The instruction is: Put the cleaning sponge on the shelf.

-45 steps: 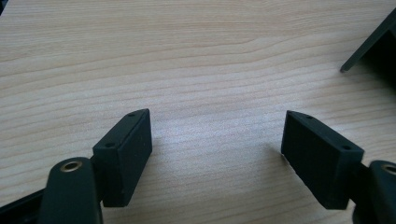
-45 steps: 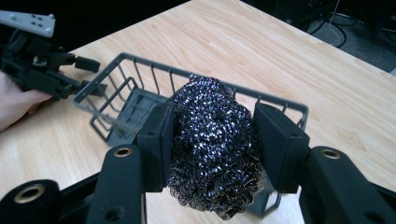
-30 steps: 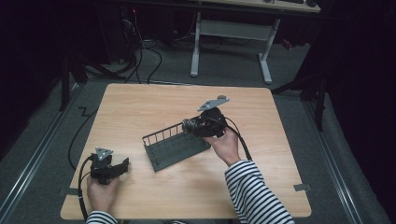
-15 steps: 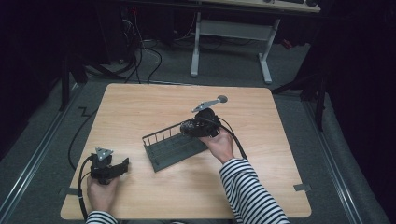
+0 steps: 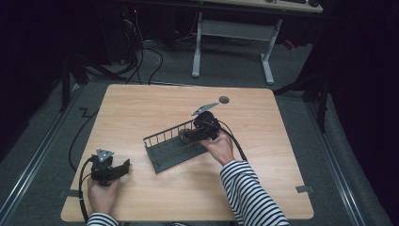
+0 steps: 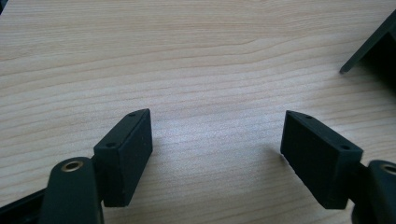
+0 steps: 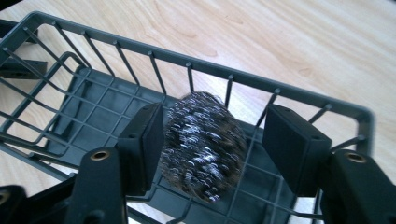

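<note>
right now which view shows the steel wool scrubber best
The right gripper view: the scrubber sits large and sharp in the basket between the right gripper's parted fingers. In the high view that spot is too small to tell. The left gripper view shows bare table.

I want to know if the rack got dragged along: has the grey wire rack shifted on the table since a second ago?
No. The wire rack lies at the same spot and angle on the table; the right gripper sank into it, jaws just opening around the steel scourer.
</note>
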